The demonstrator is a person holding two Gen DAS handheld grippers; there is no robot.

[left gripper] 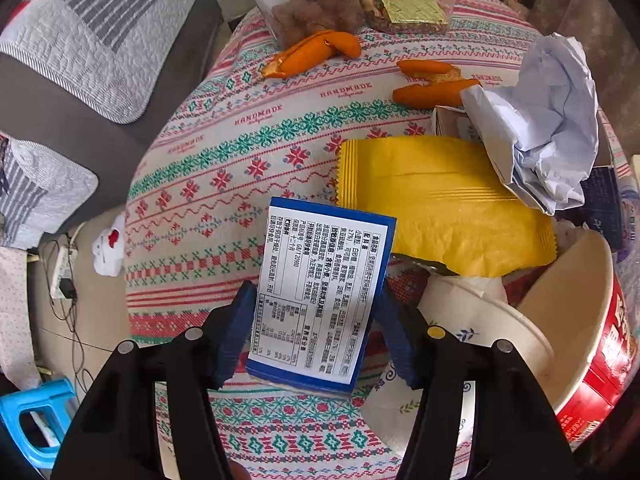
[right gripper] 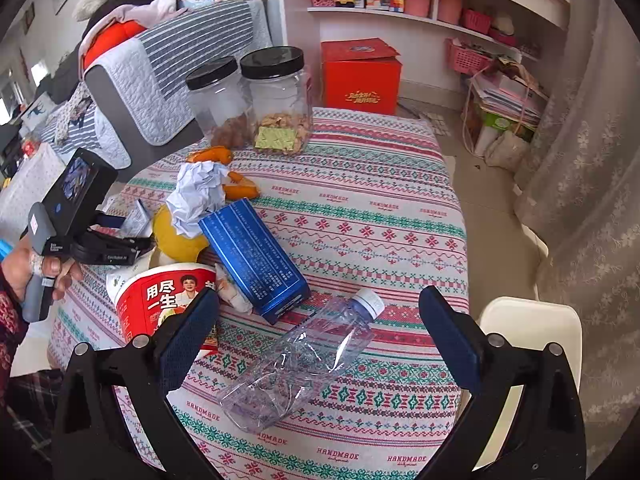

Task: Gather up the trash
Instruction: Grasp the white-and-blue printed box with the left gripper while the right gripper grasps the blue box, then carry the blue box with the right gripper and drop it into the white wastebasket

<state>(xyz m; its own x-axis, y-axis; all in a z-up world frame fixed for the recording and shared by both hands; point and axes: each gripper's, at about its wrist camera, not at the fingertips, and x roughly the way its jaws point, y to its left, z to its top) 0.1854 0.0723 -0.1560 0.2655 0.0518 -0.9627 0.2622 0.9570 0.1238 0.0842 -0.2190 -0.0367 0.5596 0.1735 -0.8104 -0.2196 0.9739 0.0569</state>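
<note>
A patterned tablecloth (right gripper: 360,208) covers the table, and on it a red noodle cup (right gripper: 160,300), a yellow bag (left gripper: 440,208), a long blue box (right gripper: 256,264), crumpled paper (right gripper: 196,196) and orange peels (left gripper: 316,54) crowd together near two jars (right gripper: 276,100). The left gripper (left gripper: 316,320) holds its blue pads against both sides of a small blue-edged packet (left gripper: 320,300) with a printed label, clamped on it just above the cloth, with the yellow bag just beyond and the cup to its right. The right gripper (right gripper: 320,336) is spread wide, and a crushed clear bottle (right gripper: 304,360) lies on the cloth between its fingers, touching neither.
</note>
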